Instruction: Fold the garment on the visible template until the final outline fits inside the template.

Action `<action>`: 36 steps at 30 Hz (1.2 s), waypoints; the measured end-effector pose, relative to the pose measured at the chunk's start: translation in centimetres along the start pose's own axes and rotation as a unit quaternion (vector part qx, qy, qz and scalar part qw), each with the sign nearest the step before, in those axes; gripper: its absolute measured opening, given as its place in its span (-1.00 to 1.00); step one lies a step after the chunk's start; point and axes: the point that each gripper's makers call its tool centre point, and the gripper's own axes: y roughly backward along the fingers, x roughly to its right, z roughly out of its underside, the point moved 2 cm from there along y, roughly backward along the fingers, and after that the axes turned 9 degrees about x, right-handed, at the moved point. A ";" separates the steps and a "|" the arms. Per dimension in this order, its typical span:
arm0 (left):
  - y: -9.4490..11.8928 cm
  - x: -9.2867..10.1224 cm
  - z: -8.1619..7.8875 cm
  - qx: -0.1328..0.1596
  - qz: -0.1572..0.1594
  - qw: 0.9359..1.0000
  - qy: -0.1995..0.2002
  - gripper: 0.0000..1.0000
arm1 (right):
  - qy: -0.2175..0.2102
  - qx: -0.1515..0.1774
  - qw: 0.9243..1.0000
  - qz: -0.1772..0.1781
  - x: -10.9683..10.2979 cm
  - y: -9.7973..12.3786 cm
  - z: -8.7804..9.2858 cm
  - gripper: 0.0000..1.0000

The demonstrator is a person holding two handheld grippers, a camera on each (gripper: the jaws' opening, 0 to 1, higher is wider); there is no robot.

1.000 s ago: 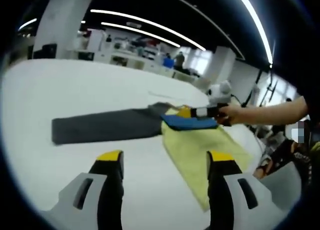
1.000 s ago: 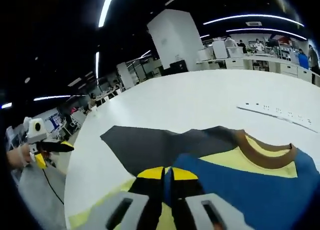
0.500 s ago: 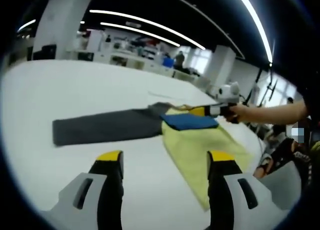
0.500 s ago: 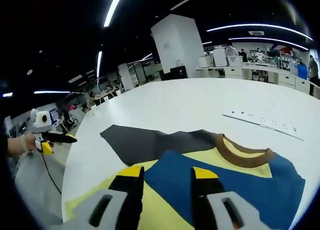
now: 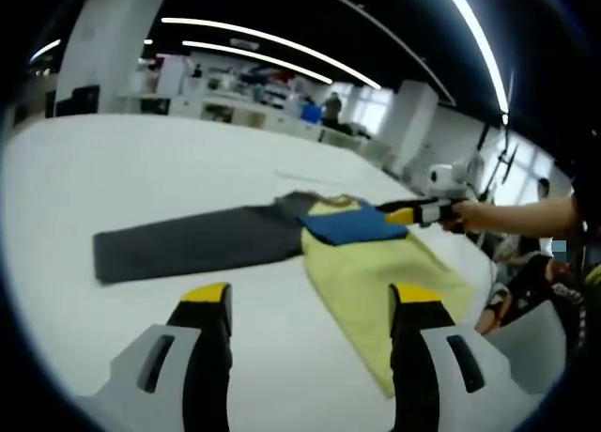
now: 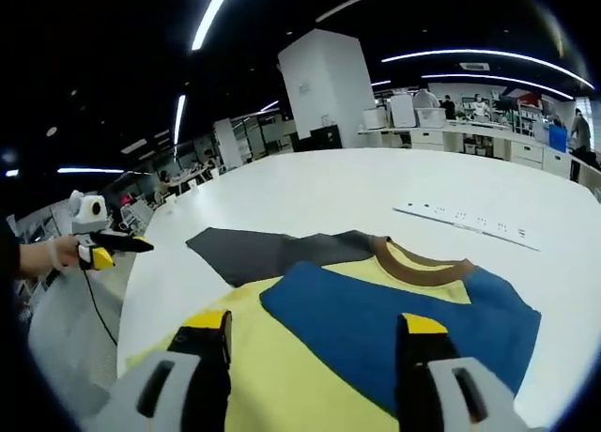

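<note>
A yellow T-shirt with a brown ribbed collar lies flat on the white table, its blue sleeve folded across the chest in a broad band. In the right gripper view the collar sits at about 1 o'clock of the shirt, the yellow body running toward 7 o'clock. A dark grey template lies flat under the shirt's upper part, reaching out toward 10 o'clock. In the left gripper view the template stretches toward 9 o'clock from the shirt.

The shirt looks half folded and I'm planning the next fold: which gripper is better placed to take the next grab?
Probably the right gripper: its open jaws hang directly over the shirt. The left gripper, also open, sits back over bare table, short of the shirt and the grey template.
</note>
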 end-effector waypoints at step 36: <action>-0.5 -2.8 -0.7 0.007 -0.022 1.000 0.015 0.26 | -0.045 0.041 0.991 0.119 5.2 10.0 2.1 1.00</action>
